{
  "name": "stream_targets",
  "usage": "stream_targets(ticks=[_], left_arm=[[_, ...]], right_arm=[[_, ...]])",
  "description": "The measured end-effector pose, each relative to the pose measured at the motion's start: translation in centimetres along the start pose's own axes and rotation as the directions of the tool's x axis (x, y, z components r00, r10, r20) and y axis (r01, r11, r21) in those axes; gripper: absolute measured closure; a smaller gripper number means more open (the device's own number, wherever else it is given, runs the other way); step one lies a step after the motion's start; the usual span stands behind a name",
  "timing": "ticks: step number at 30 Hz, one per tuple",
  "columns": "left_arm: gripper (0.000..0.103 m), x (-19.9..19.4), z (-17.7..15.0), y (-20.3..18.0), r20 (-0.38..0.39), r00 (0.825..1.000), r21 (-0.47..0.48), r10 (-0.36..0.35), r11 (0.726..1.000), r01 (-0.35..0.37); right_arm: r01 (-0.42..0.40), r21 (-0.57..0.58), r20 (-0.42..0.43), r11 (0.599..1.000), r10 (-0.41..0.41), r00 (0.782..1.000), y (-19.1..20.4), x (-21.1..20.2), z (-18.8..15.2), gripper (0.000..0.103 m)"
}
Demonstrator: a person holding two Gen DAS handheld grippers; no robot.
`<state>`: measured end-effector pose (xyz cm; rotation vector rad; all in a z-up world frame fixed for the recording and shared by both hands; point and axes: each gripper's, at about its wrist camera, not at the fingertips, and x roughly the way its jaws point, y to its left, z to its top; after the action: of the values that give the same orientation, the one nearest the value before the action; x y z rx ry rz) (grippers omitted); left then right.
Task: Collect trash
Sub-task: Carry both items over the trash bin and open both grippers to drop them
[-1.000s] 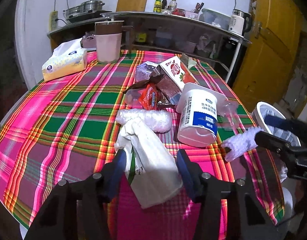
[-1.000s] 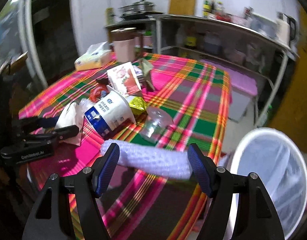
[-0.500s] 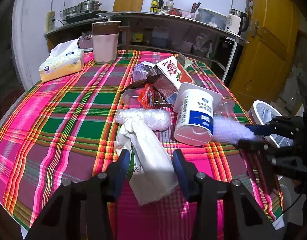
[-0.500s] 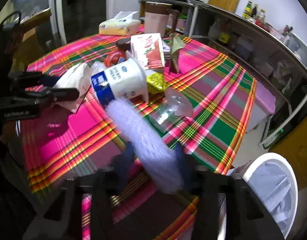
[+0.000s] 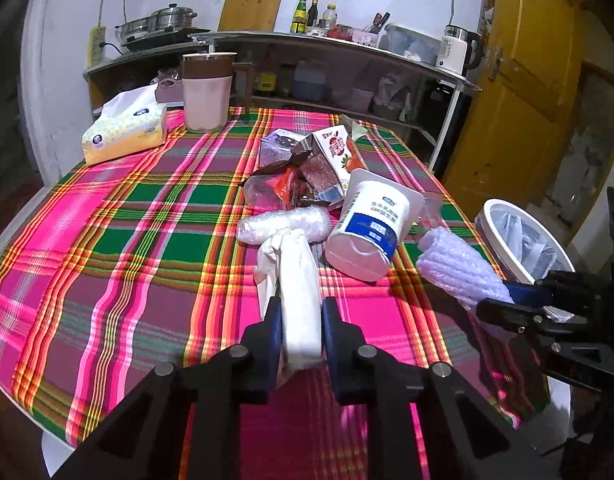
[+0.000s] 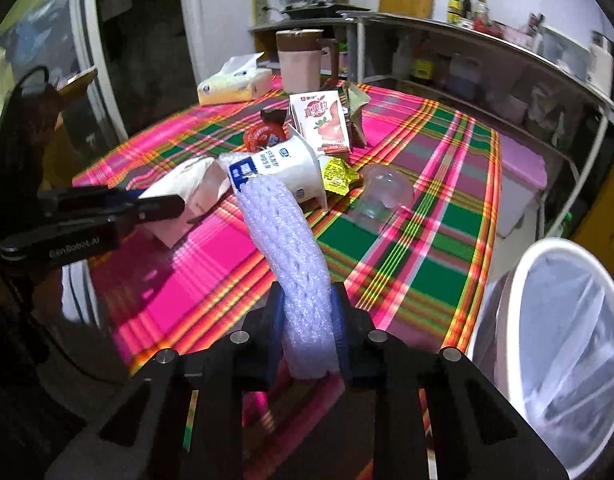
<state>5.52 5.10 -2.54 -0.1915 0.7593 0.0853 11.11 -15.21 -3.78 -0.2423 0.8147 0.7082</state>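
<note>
Left gripper (image 5: 301, 316): fingers clamped on the near end of a white paper bag (image 5: 295, 280). The bag's far end reaches a rolled clear plastic wrap (image 5: 285, 226) in the trash pile; whether the bag is clear of the cloth or resting on it, can't tell from this angle.

Right gripper (image 6: 309, 320): fingers clamped on the near end of a white foam net sleeve (image 6: 287, 248). The sleeve sticks out forward, held above the plaid tabletop (image 5: 119, 240), its tip near the tipped yogurt tub (image 6: 285, 168).

Trash pile mid-tabletop:
- yogurt tub lying on its side, blue label
- strawberry milk carton (image 6: 321, 120) behind it, leaning
- yellow wrapper (image 6: 337, 174) just beside the tub
- clear plastic cup (image 6: 381, 196) on its side, right of the tub
- red wrapper (image 5: 287, 184) and dark wrappers by the carton

White trash bin (image 6: 563, 344) with a clear liner stands off the right edge of the tabletop, open-topped, near the right gripper.

Far-left of the tabletop: tissue pack (image 5: 125, 132) and a pink pitcher (image 5: 207, 92) with a brown top, both well apart from the pile.
</note>
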Motion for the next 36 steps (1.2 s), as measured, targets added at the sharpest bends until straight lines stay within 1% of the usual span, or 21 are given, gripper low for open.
stream_targets(ticks=[8, 14, 20, 26, 29, 32, 36], left_arm=[[0.083, -2.5, -0.5, -0.6, 0.038, 0.999, 0.009, -0.027, 1.0, 0.026], [0.083, -3.9, -0.1, -2.1, 0.065, 0.996, 0.032, -0.067, 0.997, 0.065], [0.084, -4.3, 1.0, -3.9, 0.08, 0.991, 0.074, -0.11, 0.992, 0.104], [0.084, -3.7, 2.3, -6.7, 0.075, 0.982, 0.129, -0.173, 0.978, 0.163], [0.084, -2.9, 2.7, -8.7, 0.062, 0.976, 0.168, -0.207, 0.967, 0.194], [0.083, -1.8, 3.1, -10.5, 0.033, 0.968, 0.188, -0.249, 0.953, 0.238], [0.083, -0.7, 3.8, -12.9, 0.017, 0.959, 0.223, -0.283, 0.936, 0.272]], right_arm=[[0.031, 0.119, 0.059, 0.992, -0.038, 0.998, 0.0, -2.9, -0.8, 0.079], [0.068, 0.193, 0.072, 0.979, -0.083, 0.994, -0.8, -4.3, -1.4, 0.079], [0.11, 0.255, 0.084, 0.961, -0.135, 0.987, -2.1, -5.8, -1.9, 0.079], [0.155, 0.313, 0.086, 0.937, -0.19, 0.978, -3.9, -6.9, -2.3, 0.079], [0.179, 0.348, 0.083, 0.92, -0.221, 0.972, -5.3, -7.4, -2.8, 0.079], [0.204, 0.379, 0.078, 0.903, -0.25, 0.965, -6.6, -8.1, -3.3, 0.079], [0.237, 0.415, 0.065, 0.879, -0.288, 0.955, -8.3, -8.8, -4.1, 0.079]])
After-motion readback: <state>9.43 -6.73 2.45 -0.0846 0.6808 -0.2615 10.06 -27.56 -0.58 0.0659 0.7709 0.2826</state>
